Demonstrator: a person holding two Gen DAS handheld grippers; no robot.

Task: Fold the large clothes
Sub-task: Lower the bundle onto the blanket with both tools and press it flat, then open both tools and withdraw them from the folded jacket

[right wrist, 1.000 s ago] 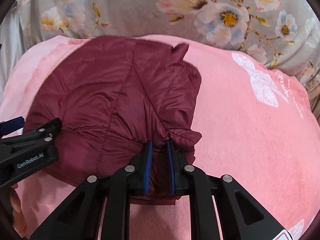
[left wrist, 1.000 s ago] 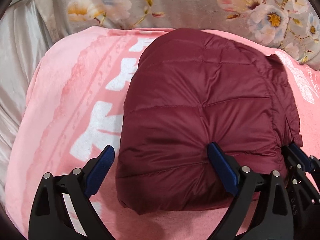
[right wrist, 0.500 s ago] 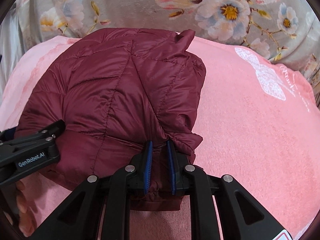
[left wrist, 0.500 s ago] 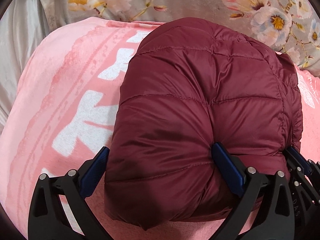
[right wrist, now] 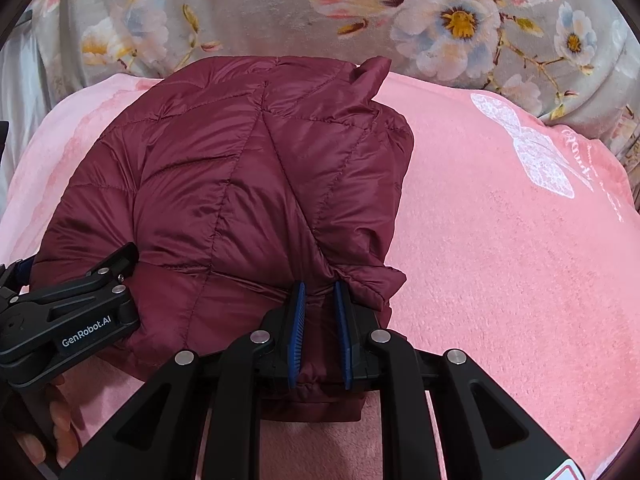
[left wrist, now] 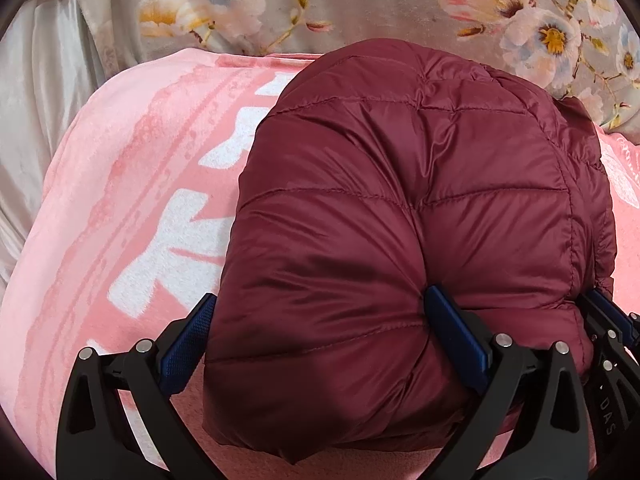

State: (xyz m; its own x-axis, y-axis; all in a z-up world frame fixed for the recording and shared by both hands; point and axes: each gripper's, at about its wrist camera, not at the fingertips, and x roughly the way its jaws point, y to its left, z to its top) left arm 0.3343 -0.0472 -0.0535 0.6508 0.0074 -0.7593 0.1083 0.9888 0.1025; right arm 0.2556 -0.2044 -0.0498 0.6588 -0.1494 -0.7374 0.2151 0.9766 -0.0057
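A maroon quilted puffer jacket (left wrist: 400, 208) lies bunched on a pink blanket (left wrist: 140, 200). My left gripper (left wrist: 320, 332) stands wide open around the jacket's near fold. Its right pad (left wrist: 456, 332) dents the fabric and its left pad (left wrist: 188, 336) sits at the jacket's edge. In the right wrist view the jacket (right wrist: 240, 184) fills the left half. My right gripper (right wrist: 320, 320) is shut on a pinch of its near right edge. The left gripper (right wrist: 80, 312) shows at the left there, and the right gripper (left wrist: 608, 320) shows at the right edge of the left wrist view.
Grey floral bedding (right wrist: 240, 12) runs along the back. Pale silvery fabric (left wrist: 32, 120) lies at the far left. The pink blanket (right wrist: 500, 260) spreads to the right with a white print. A person's fingers (right wrist: 56, 420) show at the lower left.
The jacket has puffed up and come nearer in both views, and its far edge now reaches the floral bedding. Both grippers have kept their places on it.
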